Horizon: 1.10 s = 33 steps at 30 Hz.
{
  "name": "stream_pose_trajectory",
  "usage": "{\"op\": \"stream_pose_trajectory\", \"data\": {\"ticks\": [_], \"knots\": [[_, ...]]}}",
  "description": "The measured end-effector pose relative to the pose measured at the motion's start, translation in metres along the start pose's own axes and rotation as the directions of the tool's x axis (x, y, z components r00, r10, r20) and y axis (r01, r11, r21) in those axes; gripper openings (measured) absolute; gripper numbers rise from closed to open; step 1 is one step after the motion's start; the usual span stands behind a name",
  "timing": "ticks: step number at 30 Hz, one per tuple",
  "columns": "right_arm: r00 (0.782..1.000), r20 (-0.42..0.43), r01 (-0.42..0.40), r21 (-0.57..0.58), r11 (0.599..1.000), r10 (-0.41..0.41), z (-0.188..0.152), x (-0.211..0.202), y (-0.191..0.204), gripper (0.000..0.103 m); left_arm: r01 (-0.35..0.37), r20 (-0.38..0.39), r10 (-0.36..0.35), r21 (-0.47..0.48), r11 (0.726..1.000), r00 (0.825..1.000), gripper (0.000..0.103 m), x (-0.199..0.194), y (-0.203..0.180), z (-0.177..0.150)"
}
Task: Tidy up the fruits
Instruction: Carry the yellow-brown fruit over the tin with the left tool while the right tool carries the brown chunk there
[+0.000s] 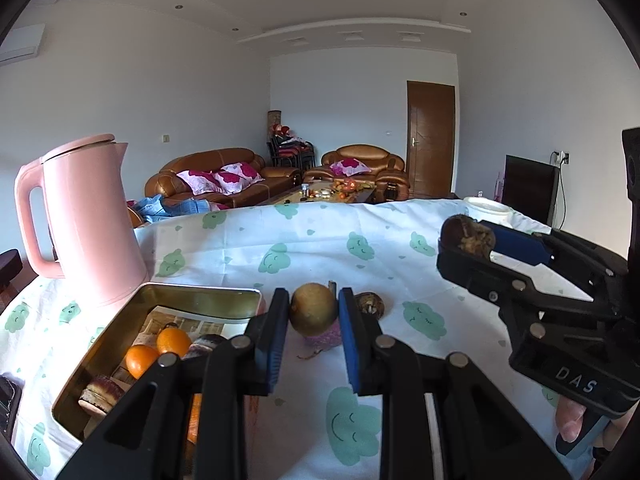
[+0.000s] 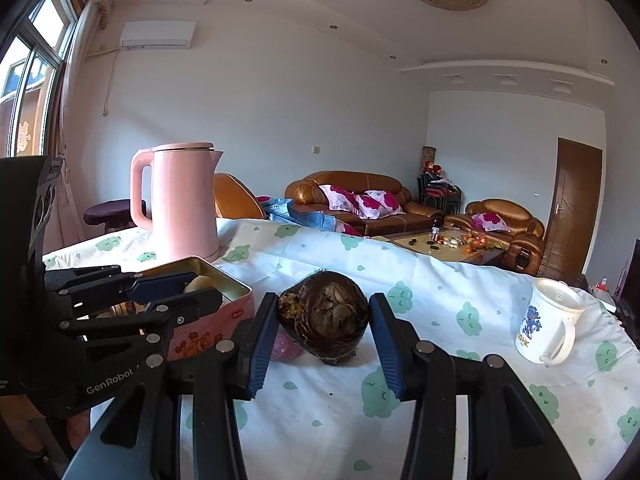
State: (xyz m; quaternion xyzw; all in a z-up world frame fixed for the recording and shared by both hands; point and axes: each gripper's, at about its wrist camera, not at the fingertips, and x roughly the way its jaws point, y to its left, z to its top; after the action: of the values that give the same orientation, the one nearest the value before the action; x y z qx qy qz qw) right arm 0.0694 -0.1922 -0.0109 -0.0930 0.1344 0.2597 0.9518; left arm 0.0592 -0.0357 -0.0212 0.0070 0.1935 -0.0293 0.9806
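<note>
My left gripper is shut on a round yellow-brown fruit, held above the tablecloth just right of an open gold-lined tin. The tin holds two oranges and some dark round pieces. In the right wrist view the left gripper hangs over the tin's rim. My right gripper is shut on a rough dark-brown fruit, lifted off the table. In the left wrist view the right gripper is to the right and farther away. A purple fruit and a small brown fruit lie on the cloth.
A tall pink kettle stands behind the tin at the left. A white mug sits at the table's right side. The white cloth with green clouds covers the table. Sofas and a low table lie beyond its far edge.
</note>
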Motion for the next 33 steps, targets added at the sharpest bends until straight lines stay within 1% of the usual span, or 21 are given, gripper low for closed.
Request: {"op": "stream_pose_trajectory", "data": {"ticks": [6, 16, 24, 33], "knots": [[1.000, 0.001, -0.030, -0.026, 0.999, 0.030, 0.006, 0.004, 0.016, 0.048, -0.026, -0.005, 0.026, -0.018, 1.000, 1.000, 0.027, -0.005, 0.015, -0.001], [0.998, -0.002, -0.067, -0.051, 0.996, 0.067, 0.014, 0.008, 0.033, 0.048, -0.044, 0.001, 0.044, -0.029, 0.999, 0.999, 0.027, -0.016, 0.030, -0.001], [0.994, -0.008, -0.105, -0.068, 0.992, 0.105, 0.025, 0.018, 0.047, 0.048, -0.088, 0.007, 0.089, -0.048, 0.995, 0.996, 0.027, -0.024, 0.051, 0.002], [0.989, -0.028, -0.150, -0.104, 0.983, 0.148, 0.035, 0.032, 0.070, 0.048, -0.135, -0.009, 0.135, -0.079, 0.988, 0.991, 0.027, -0.028, 0.078, -0.002]]}}
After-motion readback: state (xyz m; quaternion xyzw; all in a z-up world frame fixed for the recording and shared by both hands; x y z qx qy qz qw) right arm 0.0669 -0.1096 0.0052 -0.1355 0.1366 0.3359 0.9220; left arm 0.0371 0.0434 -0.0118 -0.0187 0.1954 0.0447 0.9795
